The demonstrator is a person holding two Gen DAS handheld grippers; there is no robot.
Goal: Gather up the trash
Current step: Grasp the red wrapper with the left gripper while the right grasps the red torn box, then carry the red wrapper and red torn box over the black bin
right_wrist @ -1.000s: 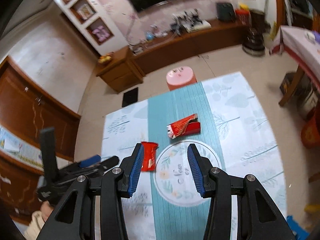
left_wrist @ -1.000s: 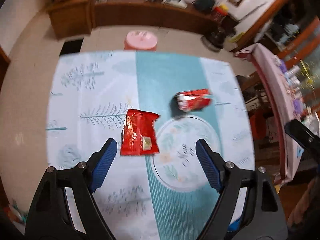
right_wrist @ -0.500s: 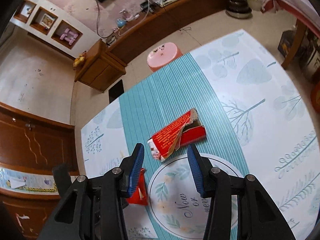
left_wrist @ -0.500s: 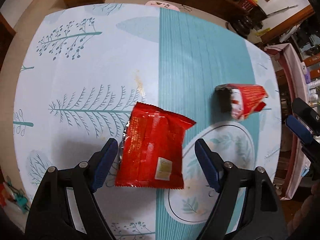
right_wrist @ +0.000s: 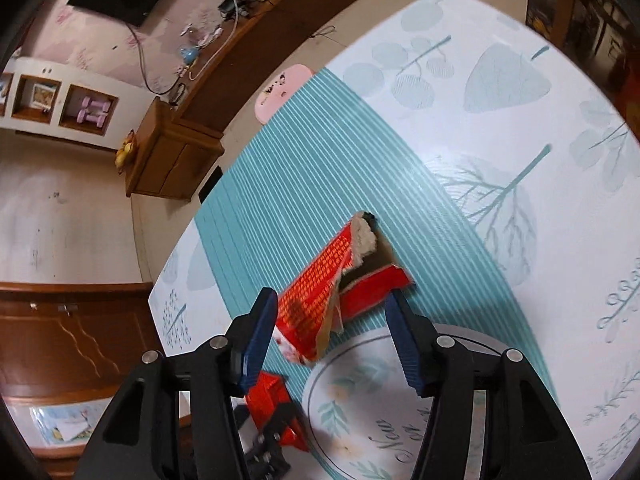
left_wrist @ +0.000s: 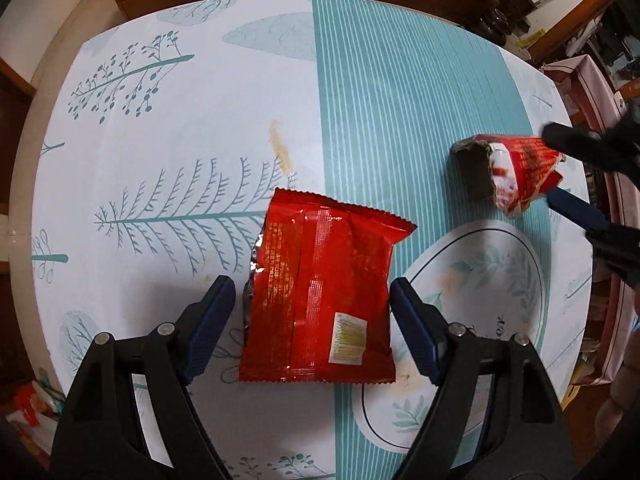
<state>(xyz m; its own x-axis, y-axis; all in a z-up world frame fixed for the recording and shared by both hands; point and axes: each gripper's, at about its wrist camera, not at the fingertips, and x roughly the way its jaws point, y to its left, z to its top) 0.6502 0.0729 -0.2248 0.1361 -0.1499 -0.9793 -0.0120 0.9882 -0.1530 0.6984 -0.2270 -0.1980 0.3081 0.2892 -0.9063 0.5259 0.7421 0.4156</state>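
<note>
Left wrist view: the left gripper stands wide, its two blue-padded fingers flanking the near half of a flat red snack wrapper without visibly touching it; the wrapper lies printed back up (a small white label near its lower right corner) on the table, which is covered by a white cloth printed with teal trees and a striped teal centre band. The wrapper's near edge sits between the finger pads, and its serrated far edge reaches beyond them. To the right of the wrapper, a round floral medallion is printed on the cloth. Farther off and to the right, a torn red carton rests on the teal band, with the fingers of the other tool on either side of its far end. Right wrist view: the right gripper is likewise spread, its blue fingers bracketing the near end of the torn red carton, whose ragged open flap points away; whether the pads press on it cannot be told. Beyond the table edge stand a pink stool, then a wooden cabinet by the wall.
</note>
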